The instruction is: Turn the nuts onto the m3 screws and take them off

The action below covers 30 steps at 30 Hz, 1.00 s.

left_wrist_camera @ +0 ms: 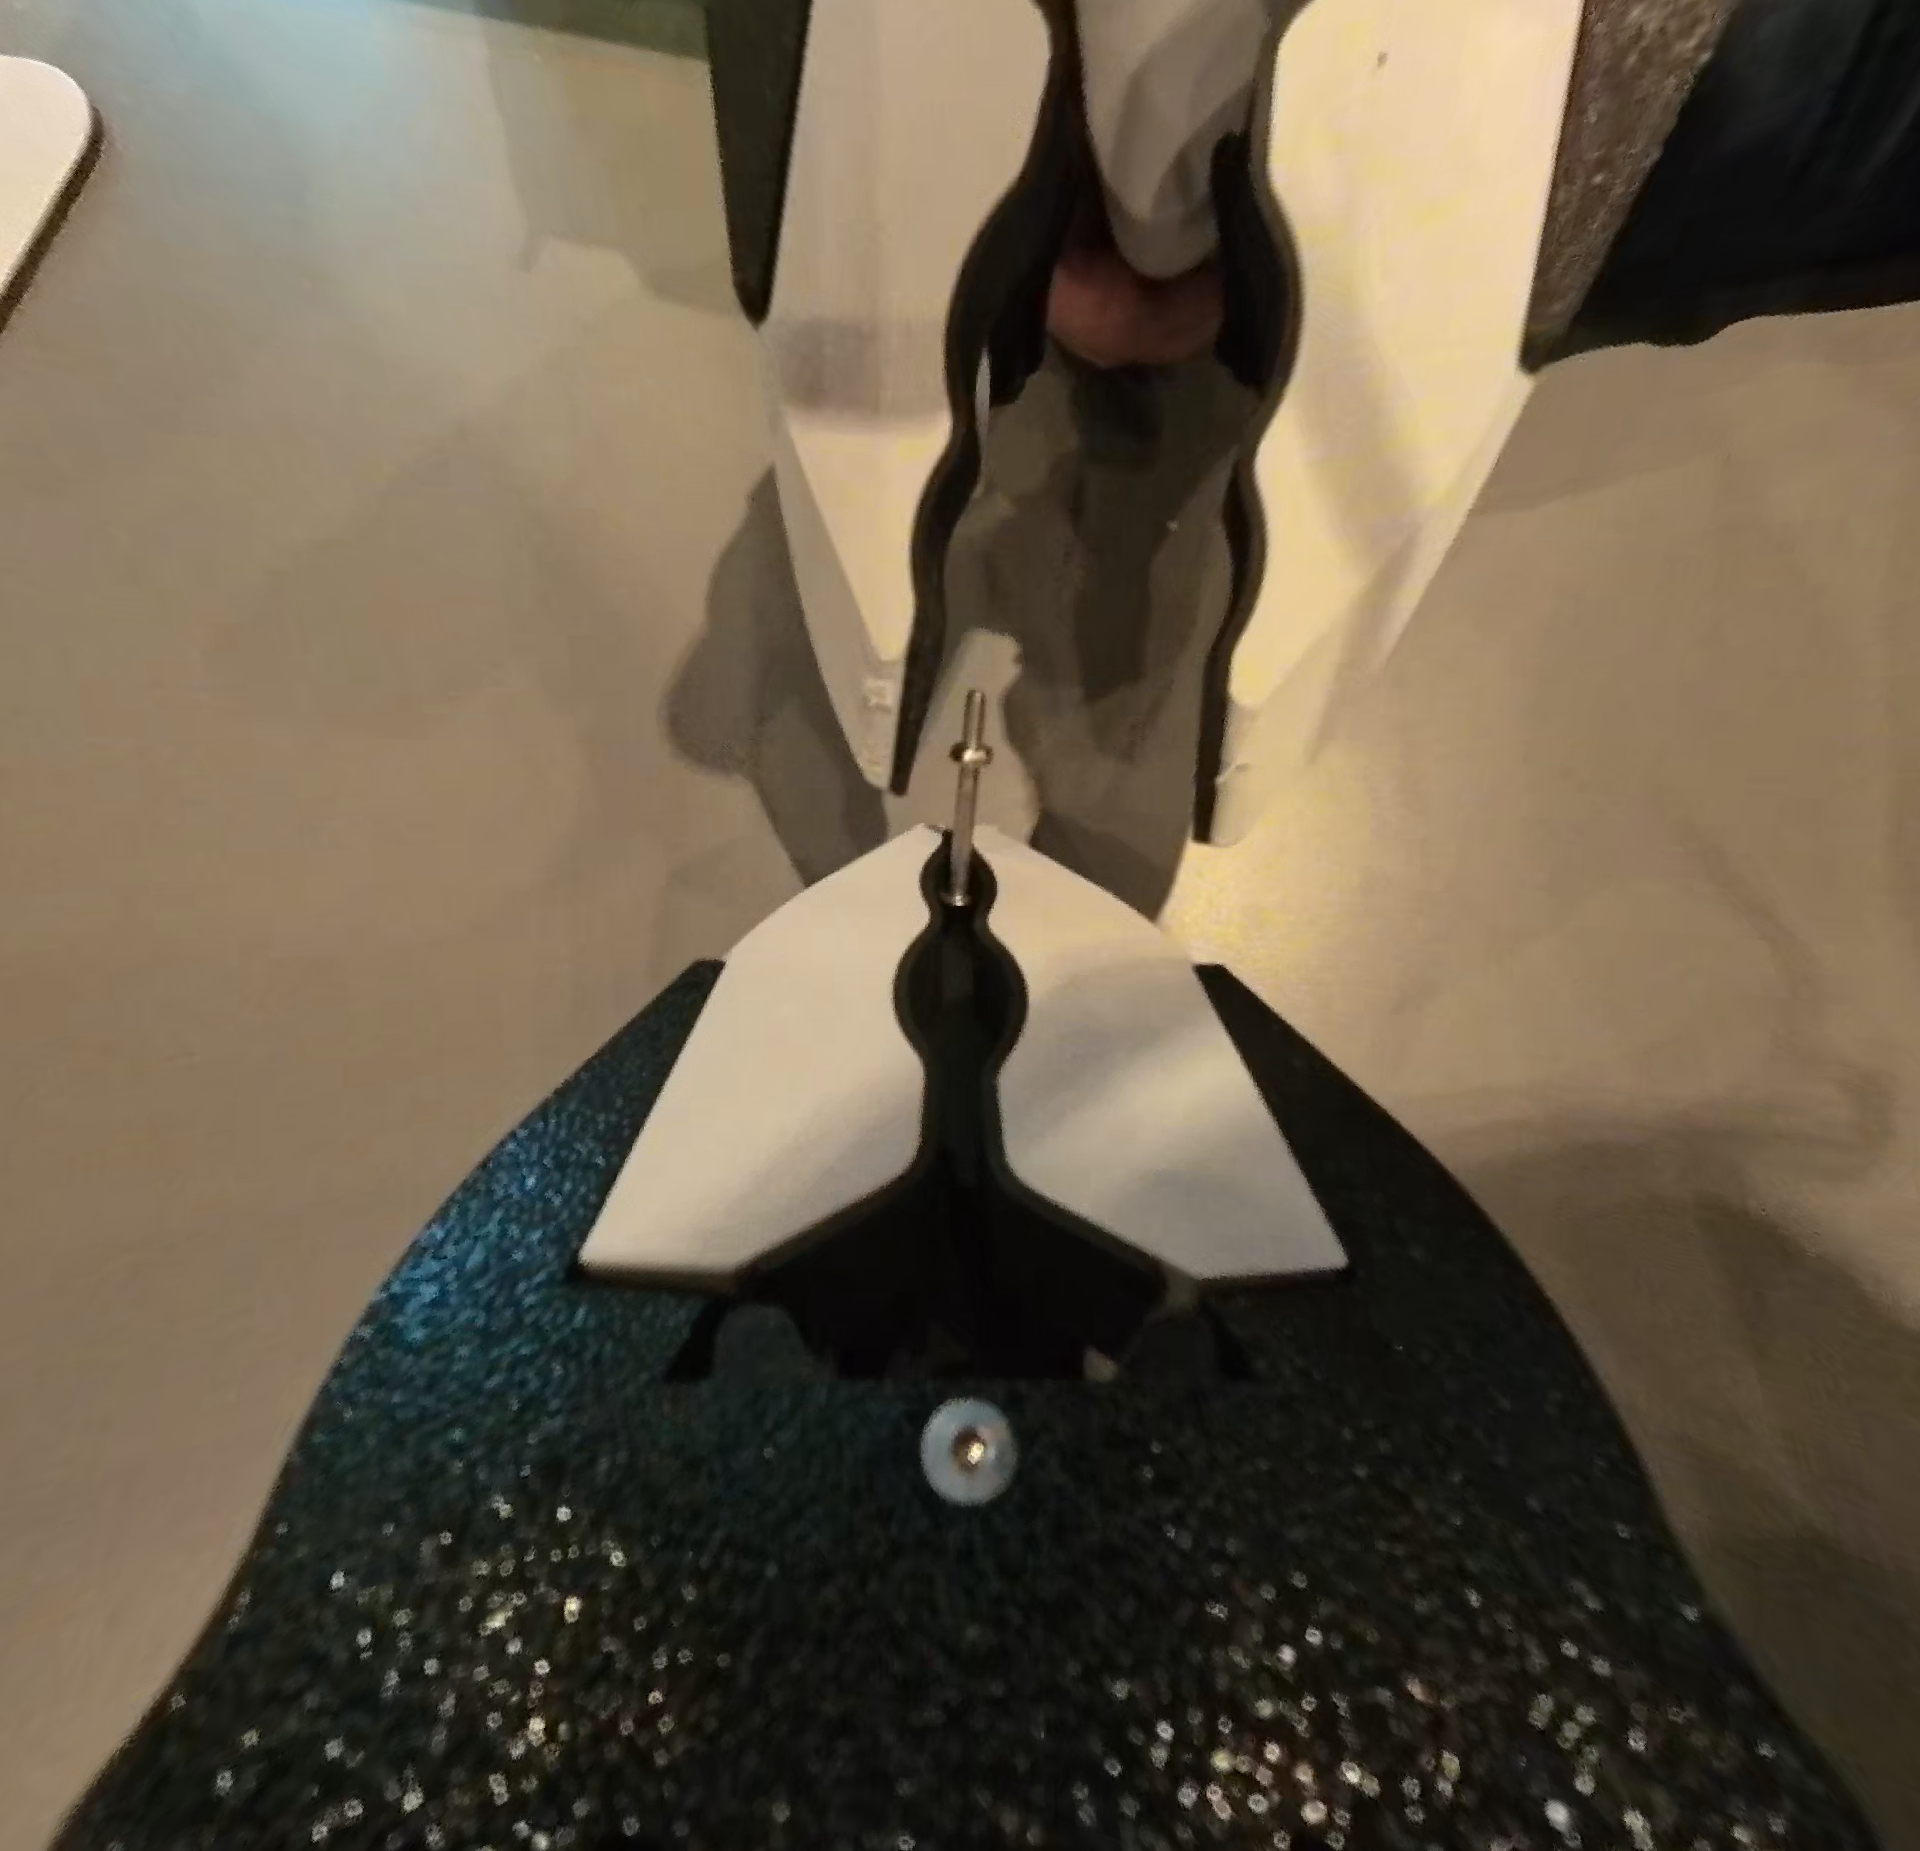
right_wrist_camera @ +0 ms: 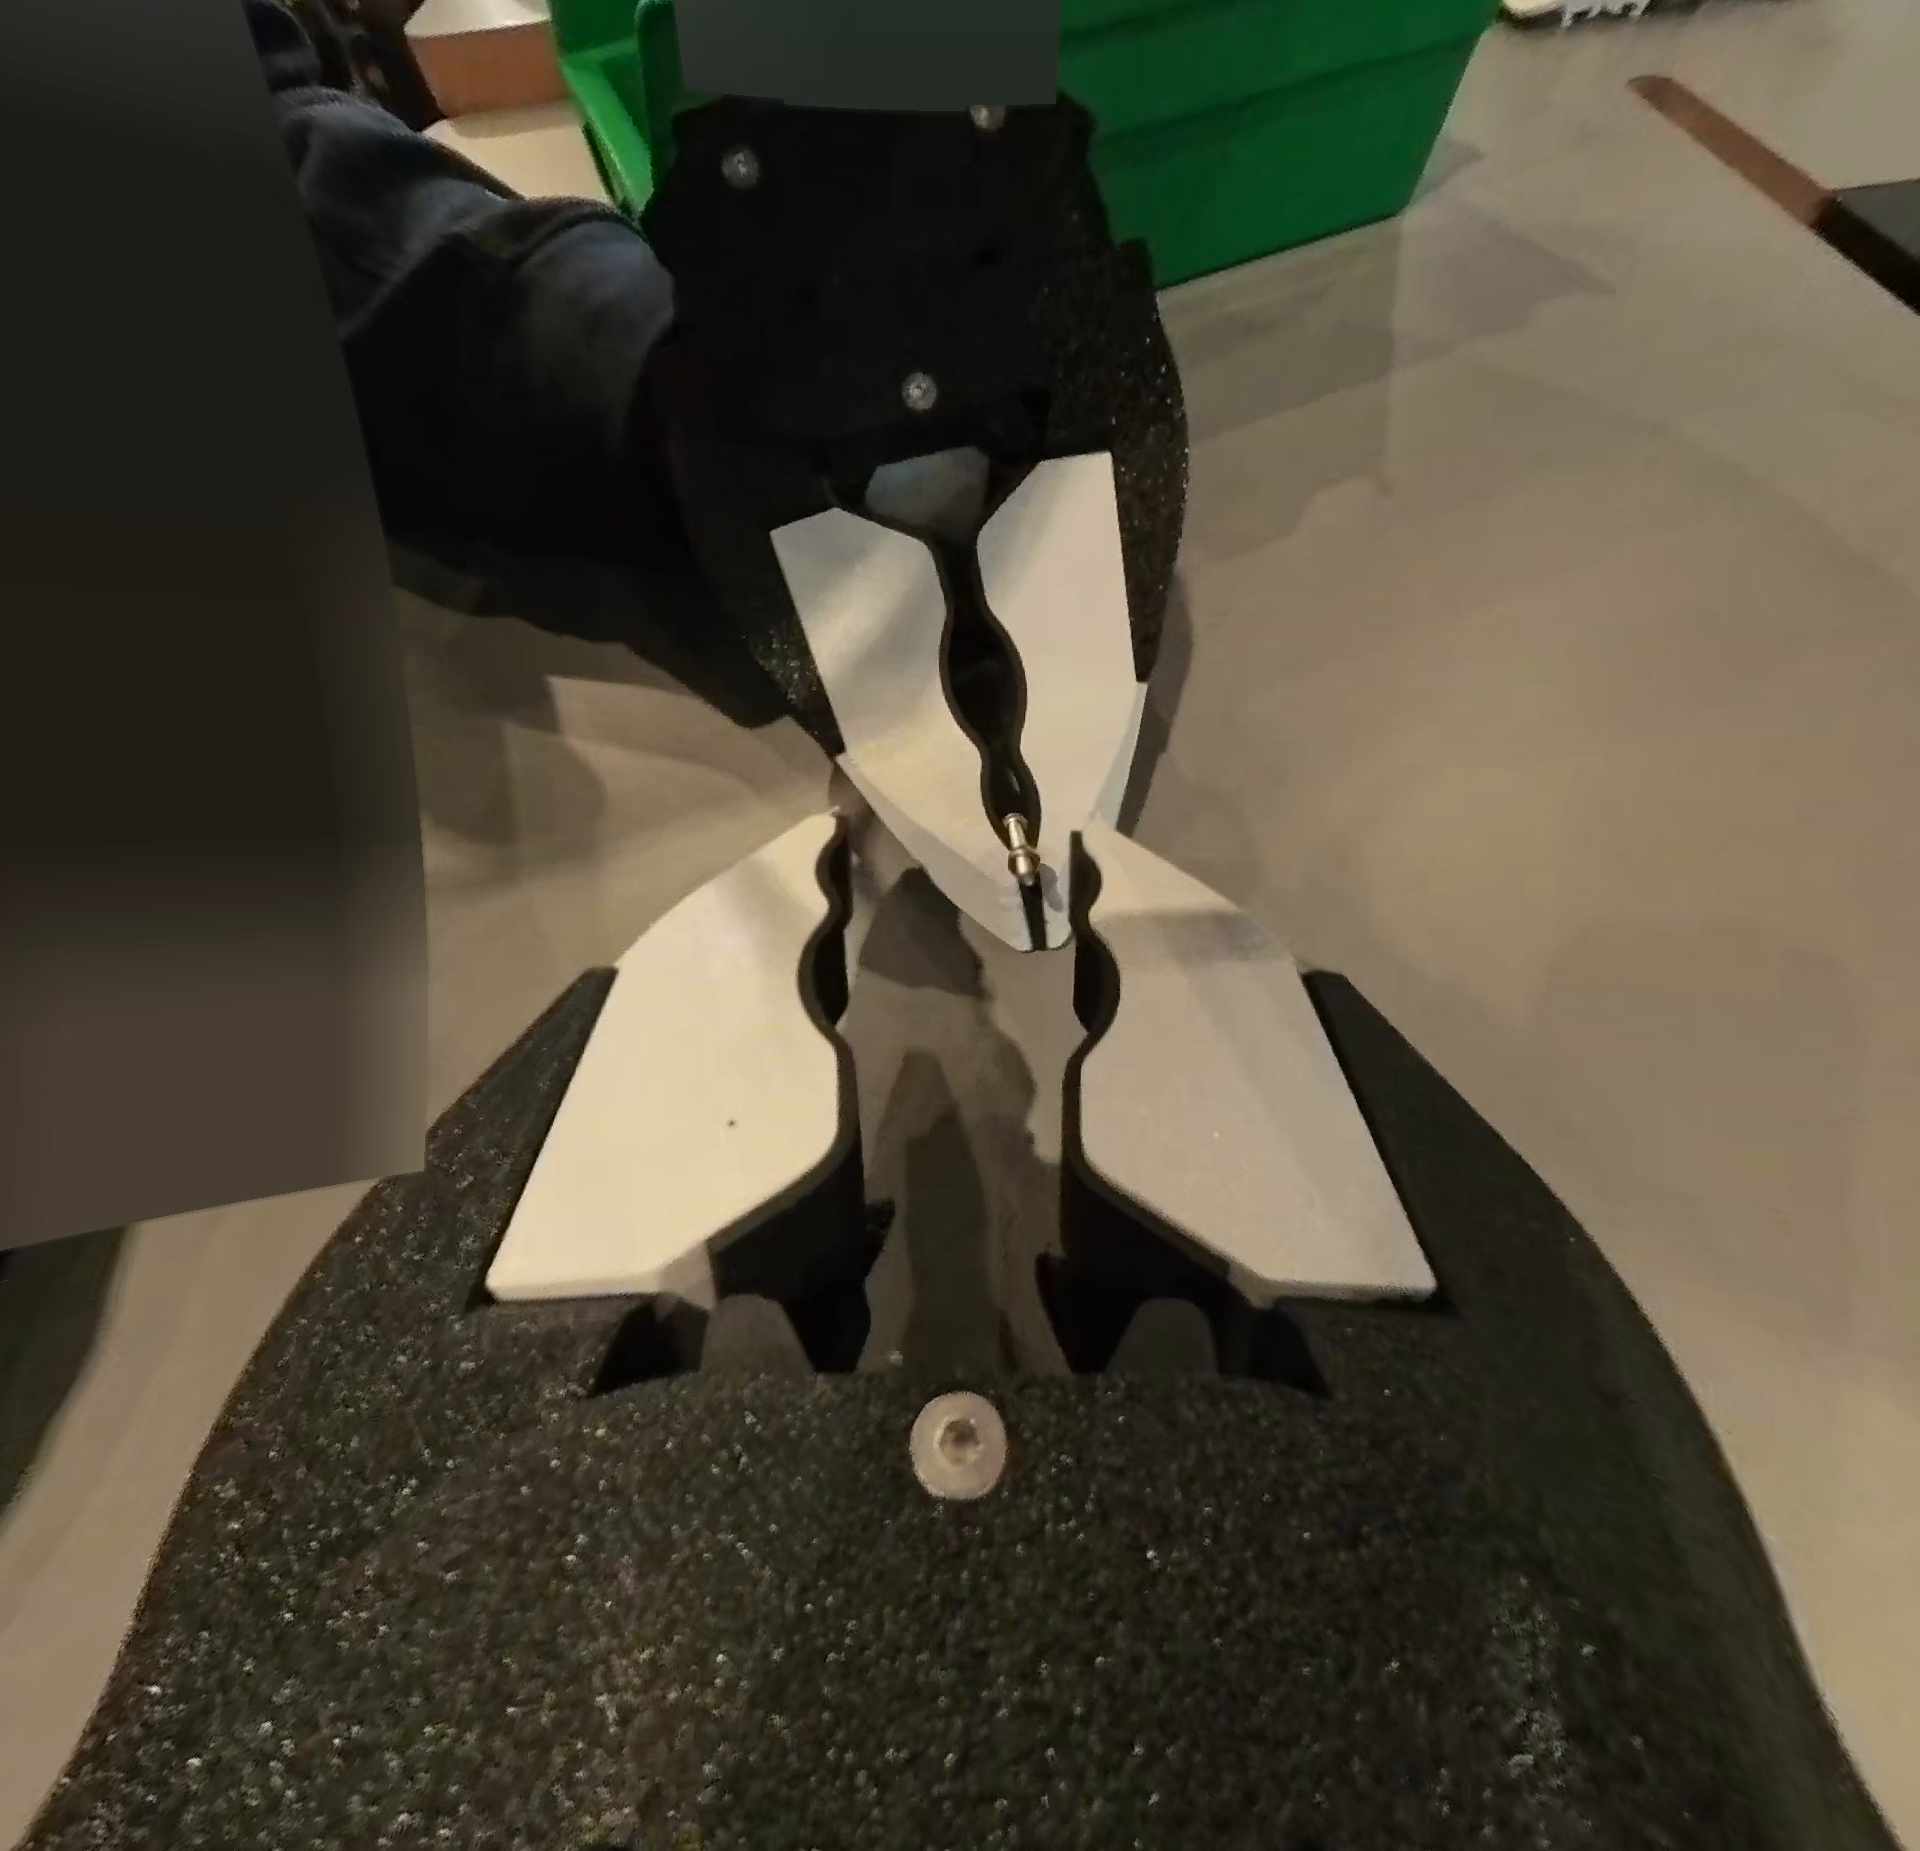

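Note:
My left gripper [left_wrist_camera: 961, 851] is shut on a thin silver M3 screw [left_wrist_camera: 966, 804], clamped in the notch at its fingertips. The screw points forward, and a small nut [left_wrist_camera: 974, 757] sits on its shaft near the free end. My right gripper [right_wrist_camera: 958, 835] is open and holds nothing. It faces the left gripper [right_wrist_camera: 1039, 928], and its fingers [right_wrist_camera: 1086, 866] stand on either side of the screw [right_wrist_camera: 1014, 837] and nut [right_wrist_camera: 1018, 858] without pressing on them. In the left wrist view the right gripper [left_wrist_camera: 1055, 793] shows with one black pad just left of the nut.
Both grippers hover over a grey table top [right_wrist_camera: 1558, 658]. A green crate [right_wrist_camera: 1247, 87] stands behind the left gripper. A dark sleeve and gloved hand [right_wrist_camera: 499, 347] hold the left gripper. A white board corner [left_wrist_camera: 31, 139] lies at the far left. The tips of both grippers are at nearly the same place.

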Available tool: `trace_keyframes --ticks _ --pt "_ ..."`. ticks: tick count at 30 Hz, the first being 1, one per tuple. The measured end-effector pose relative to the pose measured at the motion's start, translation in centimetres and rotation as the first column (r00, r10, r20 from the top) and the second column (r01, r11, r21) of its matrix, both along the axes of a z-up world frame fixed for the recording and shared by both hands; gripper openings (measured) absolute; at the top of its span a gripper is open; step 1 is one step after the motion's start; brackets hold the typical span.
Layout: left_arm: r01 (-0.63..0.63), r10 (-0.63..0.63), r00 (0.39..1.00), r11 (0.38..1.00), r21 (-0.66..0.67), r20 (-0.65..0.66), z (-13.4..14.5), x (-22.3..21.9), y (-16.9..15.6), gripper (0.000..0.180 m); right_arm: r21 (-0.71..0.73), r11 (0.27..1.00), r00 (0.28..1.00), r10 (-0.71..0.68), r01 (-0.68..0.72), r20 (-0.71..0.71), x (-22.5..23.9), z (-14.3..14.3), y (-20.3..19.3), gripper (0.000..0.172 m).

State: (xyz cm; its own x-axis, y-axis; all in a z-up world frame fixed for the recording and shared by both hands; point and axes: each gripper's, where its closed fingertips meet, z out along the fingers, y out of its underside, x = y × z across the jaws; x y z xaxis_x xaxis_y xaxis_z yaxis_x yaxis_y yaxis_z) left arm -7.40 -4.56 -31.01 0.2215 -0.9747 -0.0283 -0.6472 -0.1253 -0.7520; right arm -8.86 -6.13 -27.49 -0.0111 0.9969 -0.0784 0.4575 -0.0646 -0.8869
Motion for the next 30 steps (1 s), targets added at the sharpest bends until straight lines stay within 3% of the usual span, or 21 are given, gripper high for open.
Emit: trace_keyframes --ticks 11,20,30 --pt "-0.002 0.002 1.000 1.000 -0.008 -0.002 0.0 0.1 -0.1 0.000 0.016 0.998 0.998 0.066 -0.066 -0.007 -0.1 0.1 -1.1 0.043" --pt "-0.004 0.004 1.000 1.000 -0.012 -0.001 0.0 0.1 -0.1 0.000 0.006 1.000 1.000 -0.001 0.001 -0.027 -0.1 0.4 -0.1 0.038" --pt "0.000 0.000 1.000 1.000 0.021 -0.004 0.0 0.2 0.0 0.000 0.018 0.997 0.996 -0.078 0.077 0.047 0.1 -0.6 0.9 0.006"
